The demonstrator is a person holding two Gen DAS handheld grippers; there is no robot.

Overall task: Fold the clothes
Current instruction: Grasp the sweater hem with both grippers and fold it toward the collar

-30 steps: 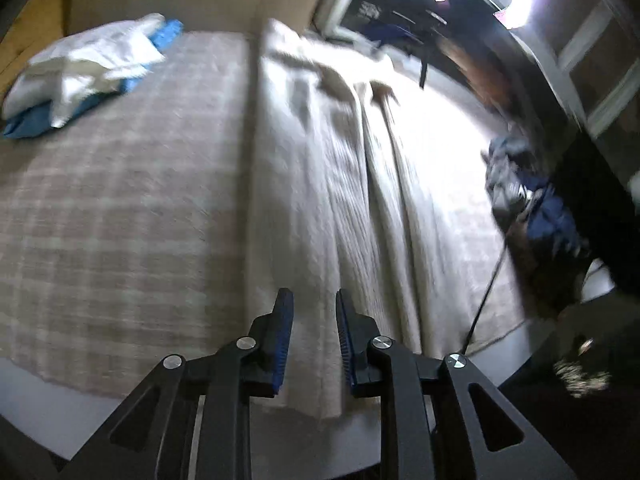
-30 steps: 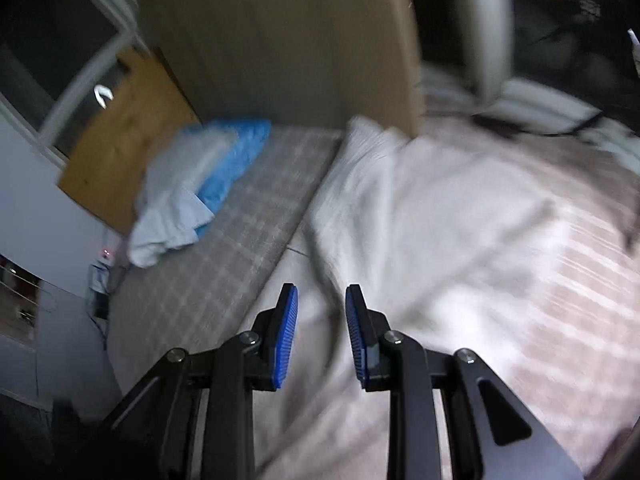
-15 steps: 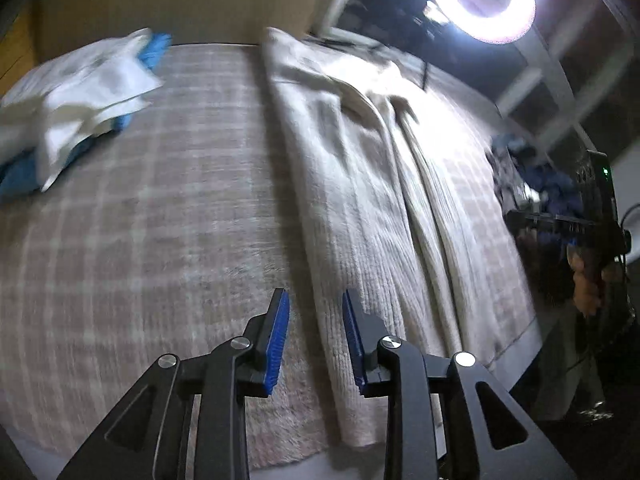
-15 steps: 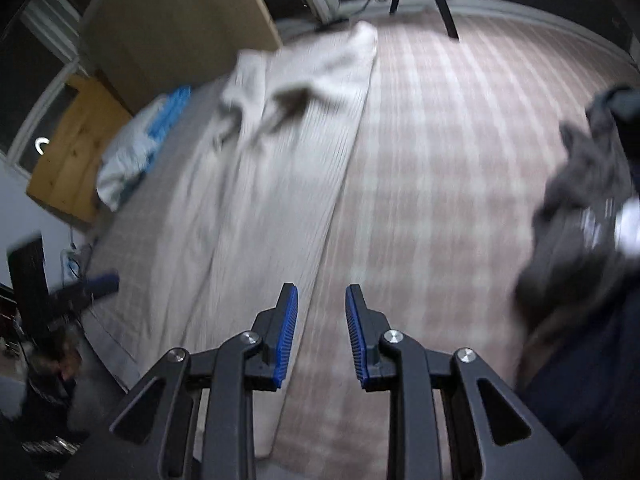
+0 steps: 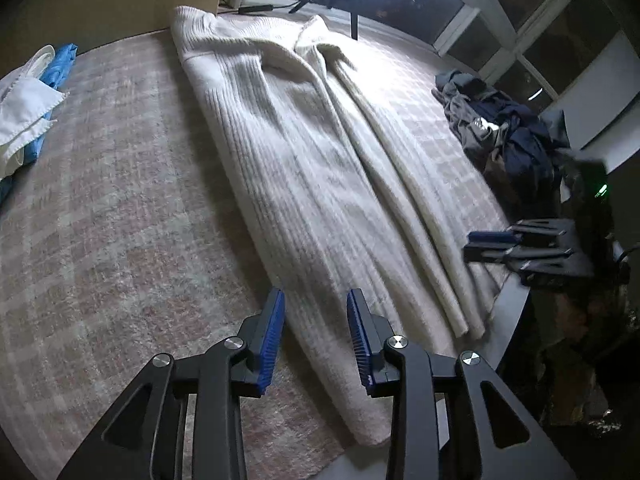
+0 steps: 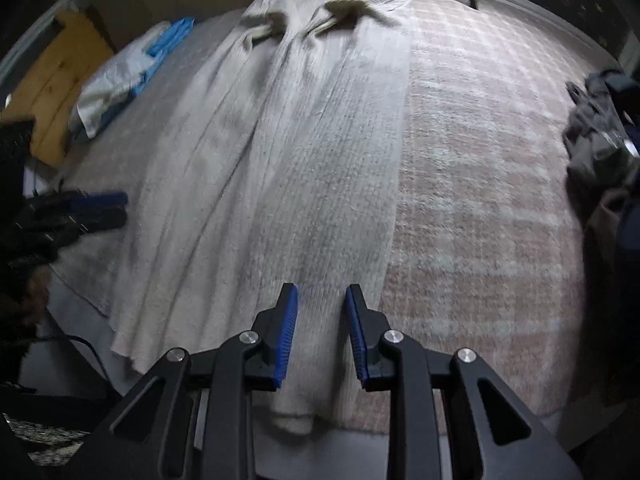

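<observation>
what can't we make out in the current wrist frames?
- Cream knit garment: its near hem is behind the left gripper in the left view, and behind the right gripper in the right view.
- Dark clothes pile: tangled, item count unclear; cut by the edge in the right view.
- White and blue folded stack: cut off in the left view, blurred in the right.

Left claw (image 5: 315, 334) pitched steeply down, jaws opening, nothing between the blue pads (image 5: 272, 332). Right claw (image 6: 321, 330) also angled steeply down, jaws parted with a narrow gap, empty. Each claw shows side-on in the other's view, at frame edge.
</observation>
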